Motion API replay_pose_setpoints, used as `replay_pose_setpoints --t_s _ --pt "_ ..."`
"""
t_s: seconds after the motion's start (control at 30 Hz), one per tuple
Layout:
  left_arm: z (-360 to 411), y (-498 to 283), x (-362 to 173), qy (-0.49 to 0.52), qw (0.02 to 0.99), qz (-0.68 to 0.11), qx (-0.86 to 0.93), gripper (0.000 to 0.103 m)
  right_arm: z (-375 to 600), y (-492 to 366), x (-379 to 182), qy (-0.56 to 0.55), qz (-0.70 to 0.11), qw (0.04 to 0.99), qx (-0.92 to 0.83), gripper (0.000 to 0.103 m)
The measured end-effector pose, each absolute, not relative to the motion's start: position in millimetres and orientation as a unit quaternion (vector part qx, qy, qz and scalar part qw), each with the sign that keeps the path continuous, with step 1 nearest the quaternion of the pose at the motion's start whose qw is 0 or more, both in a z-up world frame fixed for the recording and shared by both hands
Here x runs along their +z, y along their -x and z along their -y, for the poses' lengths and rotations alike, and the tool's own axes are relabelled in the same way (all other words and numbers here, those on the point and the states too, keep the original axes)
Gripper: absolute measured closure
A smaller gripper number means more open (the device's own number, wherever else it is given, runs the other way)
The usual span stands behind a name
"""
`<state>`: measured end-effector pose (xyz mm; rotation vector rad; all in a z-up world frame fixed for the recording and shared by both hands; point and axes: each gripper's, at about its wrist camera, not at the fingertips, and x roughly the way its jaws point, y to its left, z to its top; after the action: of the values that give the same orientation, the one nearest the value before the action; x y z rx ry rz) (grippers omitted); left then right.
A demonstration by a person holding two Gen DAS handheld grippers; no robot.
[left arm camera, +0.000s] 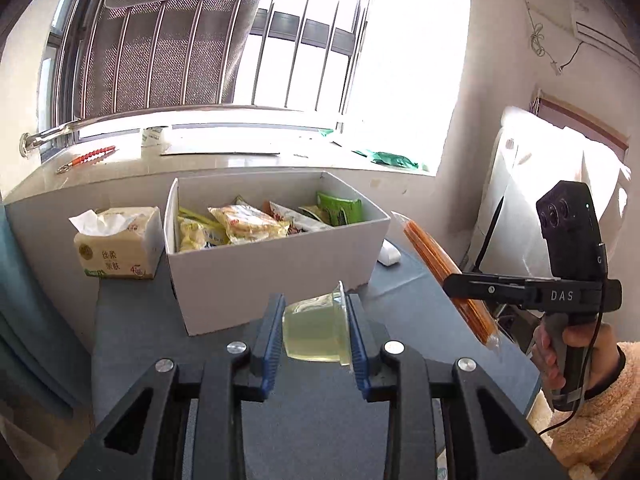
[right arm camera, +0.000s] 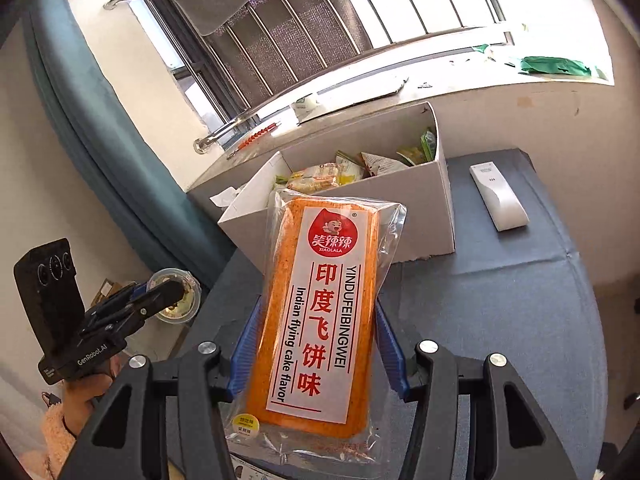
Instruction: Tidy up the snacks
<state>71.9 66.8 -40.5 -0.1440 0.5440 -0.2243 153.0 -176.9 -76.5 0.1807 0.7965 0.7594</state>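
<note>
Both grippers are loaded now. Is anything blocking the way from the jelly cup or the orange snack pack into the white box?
Nothing visible blocks either. The jelly cup in the left gripper faces the white box, whose top is open. The orange snack pack in the right gripper also has open air up to the rim. Packets already inside lie below the rim.

The white box (left arm camera: pixel 276 276) is standing open-topped, its near wall rising between both grippers and the snack packets (left arm camera: pixel 248 222) filling its floor; a tissue pack (left arm camera: pixel 120 242) is crowding its left side, a white remote (right arm camera: pixel 498 196) lying on its right
</note>
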Motion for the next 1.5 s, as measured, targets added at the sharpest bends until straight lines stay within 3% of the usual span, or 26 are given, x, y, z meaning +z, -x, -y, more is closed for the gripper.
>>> replay_pose_setpoints --t_s 0.23,0.53,0.57,0.6,0.63,0.67,0.7,0.83,1.1,1.33,1.5 --pt "-94 -162 12 0.089 0.962 -0.243 -0.081 0.07 138 -231 -35 -0.069 -0.376 0.852 0.358 0.045" --pt "-110 -267 5 0.072 0.953 -0.291 -0.04 0.069 95 -344 -31 -0.007 -0.409 0.866 0.286 0.044" --pt "-111 -274 3 0.065 0.951 -0.299 -0.036 0.069 92 -351 -31 -0.002 -0.408 0.867 0.286 0.043" --pt "-112 -281 0 0.062 0.949 -0.309 -0.035 0.069 91 -356 -31 0.002 -0.406 0.868 0.285 0.034" --pt "-113 -285 -3 0.064 0.945 -0.32 -0.028 0.056 91 -360 -32 -0.001 -0.404 0.871 0.281 0.025" --pt "-114 -289 -7 0.069 0.94 -0.334 -0.021 0.019 93 -363 -32 -0.007 -0.404 0.872 0.278 0.008" --pt "-116 -290 -9 0.076 0.936 -0.343 -0.016 0.0 96 -365 -31 -0.02 -0.404 0.873 0.272 0.001" --pt "-121 -283 -13 0.089 0.941 -0.326 -0.002 0.0 106 -364 -33 -0.055 -0.403 0.876 0.261 0.0" --pt "-118 -265 -7 0.056 0.948 -0.311 0.046 0.0 94 -329 -20 0.005 -0.347 0.901 0.262 0.0" --pt "-94 -216 8 0.022 0.96 -0.265 0.092 0.0 91 -273 -4 0.066 -0.268 0.928 0.251 0.0" --pt "-73 -169 11 0.029 0.962 -0.264 0.065 0.0 105 -226 1 0.061 -0.267 0.92 0.281 0.0"
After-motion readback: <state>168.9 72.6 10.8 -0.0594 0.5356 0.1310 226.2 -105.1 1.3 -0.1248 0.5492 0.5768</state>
